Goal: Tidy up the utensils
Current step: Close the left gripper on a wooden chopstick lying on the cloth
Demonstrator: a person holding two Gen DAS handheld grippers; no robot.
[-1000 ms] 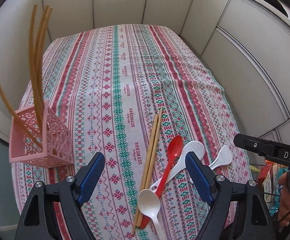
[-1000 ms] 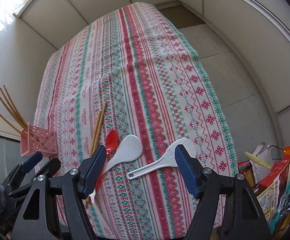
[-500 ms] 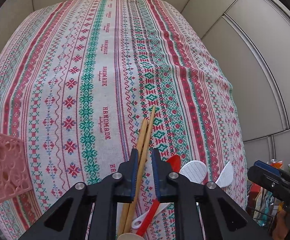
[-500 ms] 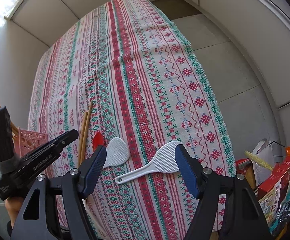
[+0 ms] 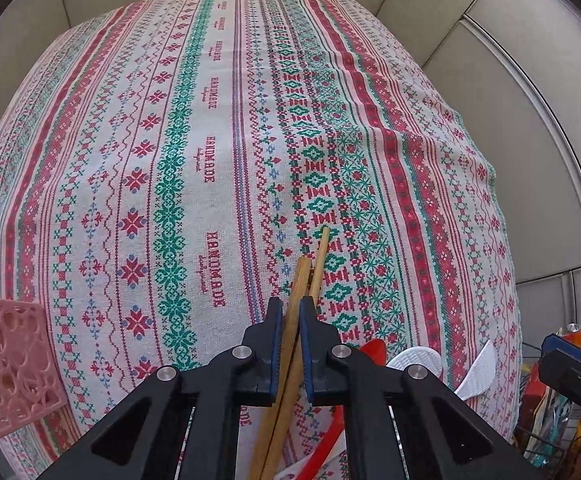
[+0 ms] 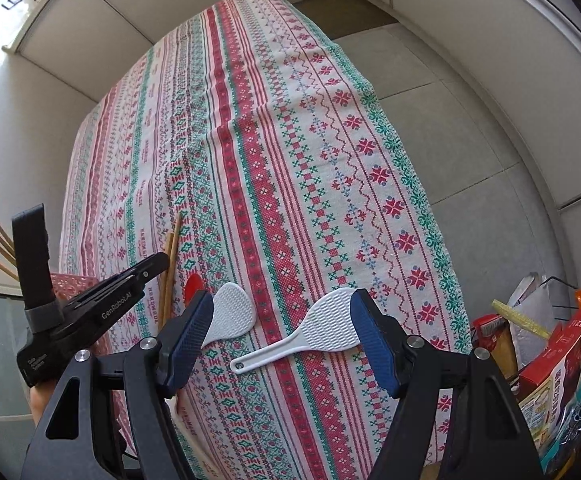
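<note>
Nearby, red spoon (image 5: 372, 350) & white paddle (image 5: 414, 360) crowd clamped chopsticks (image 5: 302, 280).

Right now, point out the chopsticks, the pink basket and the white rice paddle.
chopsticks (image 5: 299, 280): left wrist view, shaft just beyond the pads.
pink basket (image 5: 6, 364): left wrist view, lattice wall.
white rice paddle (image 6: 332, 314): right wrist view, dimpled blade.

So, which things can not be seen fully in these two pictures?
- Chopsticks: left view, lower ends cut off by the bottom edge; the left gripper shut on them covers part.
- Red spoon: left view, mostly behind the gripper body.
- Pink basket: left view, cut by the left edge.
- Left paddle: right view, handle hidden behind a finger of the right gripper.
</note>
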